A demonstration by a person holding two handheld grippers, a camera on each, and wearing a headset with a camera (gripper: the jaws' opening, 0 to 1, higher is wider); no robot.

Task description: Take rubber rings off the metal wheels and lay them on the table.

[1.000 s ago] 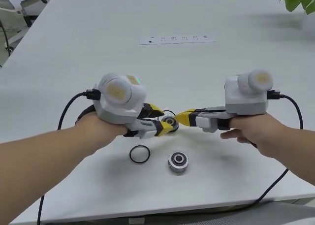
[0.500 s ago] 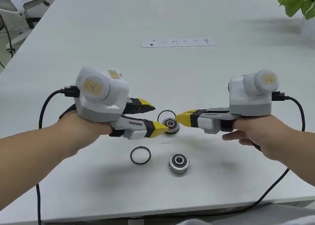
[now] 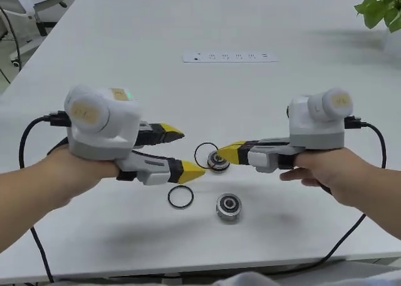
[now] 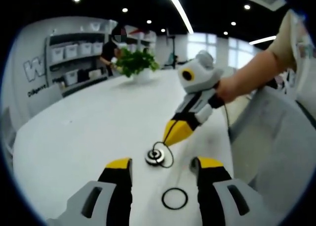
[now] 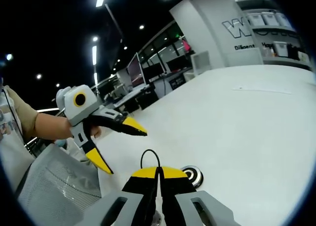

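Left tool (image 3: 192, 153) jaws apart; right tool (image 3: 220, 153) jaws together, tips facing.

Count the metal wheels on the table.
2. One silver metal wheel sits at the right gripper's tips, a black rubber ring looped beside it; the other wheel lies nearer the person.

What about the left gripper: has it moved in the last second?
Yes. Against the loose ring, the left gripper pulled back leftward, away from the wheel.

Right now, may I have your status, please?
Left gripper open. Right gripper shut on black rubber ring, half off silver metal wheel. Nothing blocking.
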